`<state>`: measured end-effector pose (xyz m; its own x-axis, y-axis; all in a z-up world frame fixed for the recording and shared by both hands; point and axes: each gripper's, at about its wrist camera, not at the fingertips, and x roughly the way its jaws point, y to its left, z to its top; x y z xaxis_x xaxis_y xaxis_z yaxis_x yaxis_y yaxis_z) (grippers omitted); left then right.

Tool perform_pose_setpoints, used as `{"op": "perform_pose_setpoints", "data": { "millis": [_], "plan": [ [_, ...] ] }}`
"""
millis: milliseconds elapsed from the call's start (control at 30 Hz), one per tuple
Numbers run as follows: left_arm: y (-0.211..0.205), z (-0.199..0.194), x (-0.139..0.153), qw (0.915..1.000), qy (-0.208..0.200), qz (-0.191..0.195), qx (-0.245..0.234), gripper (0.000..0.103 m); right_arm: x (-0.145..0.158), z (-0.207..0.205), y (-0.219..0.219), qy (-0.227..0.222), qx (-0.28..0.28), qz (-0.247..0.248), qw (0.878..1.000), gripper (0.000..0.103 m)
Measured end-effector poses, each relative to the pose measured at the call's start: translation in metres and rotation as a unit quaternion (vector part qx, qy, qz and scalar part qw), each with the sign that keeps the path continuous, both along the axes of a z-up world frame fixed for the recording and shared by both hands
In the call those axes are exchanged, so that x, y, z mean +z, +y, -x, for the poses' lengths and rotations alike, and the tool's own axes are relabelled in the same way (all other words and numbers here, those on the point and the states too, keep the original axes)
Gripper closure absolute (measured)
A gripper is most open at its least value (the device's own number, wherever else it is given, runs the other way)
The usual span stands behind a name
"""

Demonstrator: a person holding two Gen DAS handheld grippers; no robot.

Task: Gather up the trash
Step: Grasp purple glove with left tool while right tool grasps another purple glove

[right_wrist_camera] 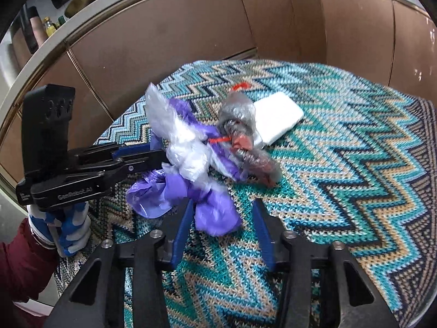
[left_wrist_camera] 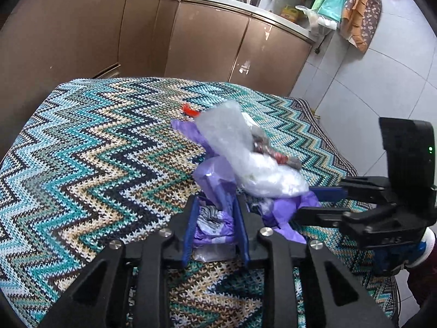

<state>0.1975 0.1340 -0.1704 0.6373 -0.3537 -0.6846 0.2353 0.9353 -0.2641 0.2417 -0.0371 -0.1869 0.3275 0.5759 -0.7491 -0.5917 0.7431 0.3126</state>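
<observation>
The bench point(left_wrist_camera: 82, 147) is wearing a zigzag knitted cloth point(right_wrist_camera: 341, 164) in blue, green and tan. Brown cupboards point(left_wrist_camera: 207, 41) are standing behind the bench. A purple bag point(right_wrist_camera: 169, 191) is lying crumpled near the middle of the bench, and clear plastic wrap point(left_wrist_camera: 245, 158) is piling on top of the purple bag. A squashed bottle point(right_wrist_camera: 243, 134) with red bits is lying just beside the purple bag, on its far side. A white pad point(right_wrist_camera: 275, 120) is resting behind the bottle, touching it.

The left gripper point(left_wrist_camera: 215, 221) is squeezing a fold of the purple bag between its blue fingers point(left_wrist_camera: 189, 227). The right gripper point(right_wrist_camera: 221, 221) is reaching into the purple bag from the other side. Its blue fingers point(right_wrist_camera: 262, 229) are standing apart around a purple lump, one finger touching the lump and the other not pressing.
</observation>
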Motion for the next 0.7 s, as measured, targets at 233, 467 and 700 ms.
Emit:
{"op": "perform_pose_setpoints", "data": {
  "millis": [233, 467, 700],
  "plan": [
    [-0.006, -0.005, -0.005, 0.9998, 0.018, -0.007, -0.009, 0.071, -0.005, 0.003, 0.002, 0.003, 0.008, -0.009, 1.0, 0.085],
    [-0.012, 0.008, -0.002, 0.9998, 0.015, -0.009, -0.003, 0.074, 0.005, 0.021, -0.011, -0.007, 0.003, -0.006, 1.0, 0.089],
    [-0.002, 0.041, 0.01, 0.9998, 0.013, -0.007, 0.01, 0.076, 0.02, 0.055, -0.031, -0.019, -0.007, -0.005, 1.0, 0.089]
  ]
}}
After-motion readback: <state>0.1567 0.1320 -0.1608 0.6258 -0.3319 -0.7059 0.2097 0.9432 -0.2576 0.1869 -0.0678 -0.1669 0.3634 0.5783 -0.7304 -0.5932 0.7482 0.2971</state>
